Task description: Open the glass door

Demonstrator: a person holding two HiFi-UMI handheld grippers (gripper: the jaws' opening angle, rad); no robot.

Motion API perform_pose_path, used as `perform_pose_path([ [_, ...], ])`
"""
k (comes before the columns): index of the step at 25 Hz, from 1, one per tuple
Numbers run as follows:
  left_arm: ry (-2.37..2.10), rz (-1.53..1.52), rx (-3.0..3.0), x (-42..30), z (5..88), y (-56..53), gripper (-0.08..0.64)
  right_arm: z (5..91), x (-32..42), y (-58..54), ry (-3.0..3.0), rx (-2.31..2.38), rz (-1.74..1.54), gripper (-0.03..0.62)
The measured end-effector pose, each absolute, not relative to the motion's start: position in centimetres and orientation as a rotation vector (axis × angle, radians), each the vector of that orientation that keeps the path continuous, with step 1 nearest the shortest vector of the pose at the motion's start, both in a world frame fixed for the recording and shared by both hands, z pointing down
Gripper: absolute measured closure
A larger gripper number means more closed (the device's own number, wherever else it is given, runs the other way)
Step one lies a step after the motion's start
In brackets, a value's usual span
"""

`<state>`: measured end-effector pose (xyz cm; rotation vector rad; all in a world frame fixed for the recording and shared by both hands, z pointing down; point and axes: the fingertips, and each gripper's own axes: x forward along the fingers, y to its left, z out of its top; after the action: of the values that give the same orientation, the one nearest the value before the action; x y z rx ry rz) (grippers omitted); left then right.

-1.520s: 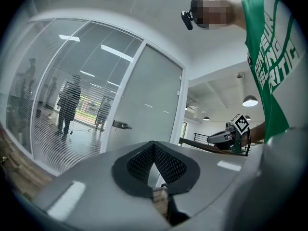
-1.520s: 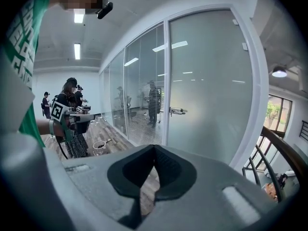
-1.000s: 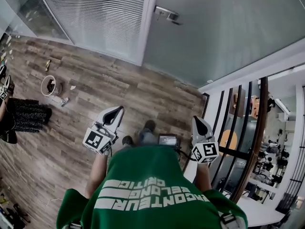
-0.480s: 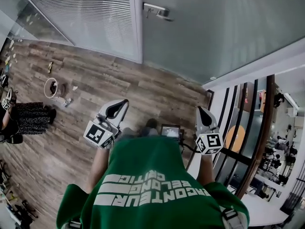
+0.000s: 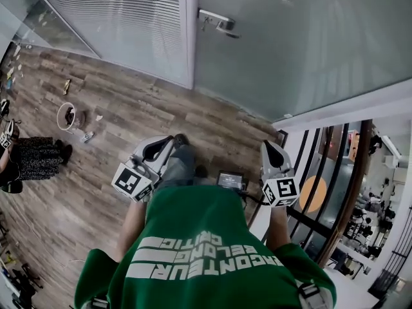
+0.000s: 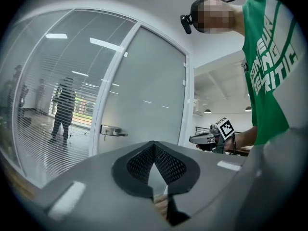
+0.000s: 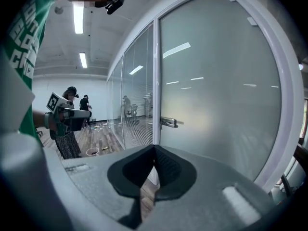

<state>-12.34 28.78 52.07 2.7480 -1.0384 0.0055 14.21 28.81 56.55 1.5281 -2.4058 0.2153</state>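
Floorboards of grey-brown wood [image 5: 116, 108] fill the head view below the frosted glass door [image 5: 302, 37]. The door stands closed in its white frame, with its silver lever handle [image 5: 219, 23] near the door's left edge. Left of the door is a clear glass panel with white slatted blinds [image 5: 122, 18]. A person in a green printed shirt [image 5: 199, 237] faces the door, well short of it. The left claw [image 5: 166, 143] and the right claw [image 5: 269, 148] are both held out toward the door, and neither touches it. A small white bowl [image 5: 66, 116] lies on the floor far to the left of the door.

In the left gripper view, the left claw's grey jaws meet at the tips with nothing between them. The door handle shows beyond them, well apart. A dark-clothed figure [image 6: 62, 112] shows in the blind-covered glass left of the door.

In the right gripper view, the right claw is likewise closed tight and empty. The handle shows just above and beyond its tips, apart from them.
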Motion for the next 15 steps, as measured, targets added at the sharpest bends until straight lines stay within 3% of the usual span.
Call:
perform_pose_path([
  [15, -1.01, -0.081, 2.824, -12.6, 51.0, 16.0, 0.546, 53.7, 12.7, 14.5, -2.368, 1.473, 0.059, 0.6],
])
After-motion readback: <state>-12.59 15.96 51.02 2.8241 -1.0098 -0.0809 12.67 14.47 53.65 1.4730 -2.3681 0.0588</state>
